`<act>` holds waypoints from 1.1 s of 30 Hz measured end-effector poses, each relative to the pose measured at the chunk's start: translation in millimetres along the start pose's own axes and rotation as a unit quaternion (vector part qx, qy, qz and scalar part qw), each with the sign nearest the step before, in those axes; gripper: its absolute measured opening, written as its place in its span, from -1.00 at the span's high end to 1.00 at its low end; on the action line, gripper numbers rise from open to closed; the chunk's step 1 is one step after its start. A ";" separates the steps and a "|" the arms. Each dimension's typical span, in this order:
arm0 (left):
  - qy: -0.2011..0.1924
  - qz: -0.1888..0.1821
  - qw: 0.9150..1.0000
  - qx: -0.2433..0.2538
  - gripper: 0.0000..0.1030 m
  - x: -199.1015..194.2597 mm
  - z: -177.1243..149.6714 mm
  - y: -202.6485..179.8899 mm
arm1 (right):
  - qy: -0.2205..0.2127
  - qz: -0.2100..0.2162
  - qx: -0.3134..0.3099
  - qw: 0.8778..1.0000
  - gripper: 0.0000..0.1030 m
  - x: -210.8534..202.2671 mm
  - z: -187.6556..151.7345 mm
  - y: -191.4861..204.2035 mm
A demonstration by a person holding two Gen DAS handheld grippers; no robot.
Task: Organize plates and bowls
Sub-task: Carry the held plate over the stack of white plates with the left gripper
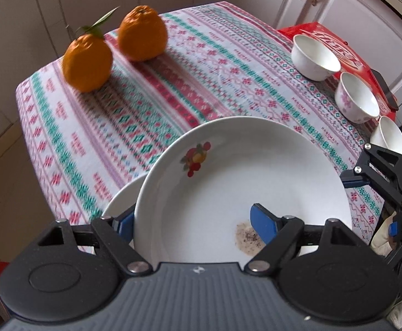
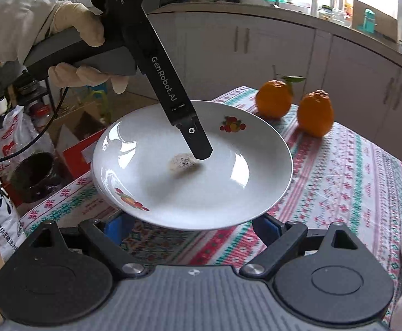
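Right now the white plate (image 1: 242,179), with small fruit prints on its rim, is off the counter (image 1: 173,96) and tilted, held by the left tongs (image 1: 192,222). These are clamped on the plate's near side. One blue pad presses down inside the dish just beside a brownish speckled stain (image 1: 246,237), and the other pad sits outside and beneath the rim. In the right wrist view the same tongs come down from the upper left, carried by a gloved hand (image 2: 77,27), and the black finger ends right at the stain in the middle of the plate.

Just behind the plate's left edge a second white rim (image 1: 115,201) shows, lower down on the patterned cloth. I cannot tell how much of that dish there is.

The right tongs (image 2: 191,227) stand apart, with their blue pads spread wide below the plate's near edge. The plate hides the tips, so I cannot tell whether they touch its underside. Only the cloth shows between them.

Two oranges (image 1: 88,63) (image 1: 143,33) sit near the far corner of the counter, close together, and one carries a green leaf. Along the right side three white bowls (image 1: 315,56) (image 1: 356,98) (image 1: 389,138) stand in a row, well apart from the plate. The middle one has pink flowers on its wall. The farthest bowl is next to a red box (image 1: 336,41), which lies at the counter's edge.
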State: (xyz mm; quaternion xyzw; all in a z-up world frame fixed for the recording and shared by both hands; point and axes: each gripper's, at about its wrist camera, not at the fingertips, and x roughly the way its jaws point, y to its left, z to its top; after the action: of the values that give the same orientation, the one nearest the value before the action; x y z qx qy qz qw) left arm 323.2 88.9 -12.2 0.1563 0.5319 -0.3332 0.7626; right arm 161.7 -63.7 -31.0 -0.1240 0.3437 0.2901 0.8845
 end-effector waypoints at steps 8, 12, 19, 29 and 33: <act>0.002 -0.004 1.000 -0.017 -0.61 6.6 -14.9 10.7 | 0.011 0.013 -0.006 1.000 -0.84 8.8 1.9 3.7; 0.000 -0.010 1.000 -0.025 -0.61 9.5 -18.4 15.2 | 0.013 0.012 -0.011 1.000 -0.84 10.0 2.8 5.1; -0.004 -0.019 0.999 -0.036 -0.62 12.7 -22.1 22.7 | 0.014 0.010 -0.019 1.000 -0.84 12.2 4.6 7.3; -0.006 -0.023 0.999 -0.048 -0.64 15.8 -26.9 29.9 | 0.014 0.010 -0.025 1.000 -0.84 12.9 7.3 10.4; -0.007 -0.023 0.999 -0.048 -0.64 16.6 -28.1 32.1 | 0.014 0.009 -0.025 1.000 -0.84 13.4 7.9 11.4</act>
State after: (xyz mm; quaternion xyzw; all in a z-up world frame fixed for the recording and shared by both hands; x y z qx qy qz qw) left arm 328.4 123.3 -41.9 0.1045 0.5452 -0.3256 0.7654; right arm 167.1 -45.5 -34.5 -0.1476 0.3499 0.3049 0.8734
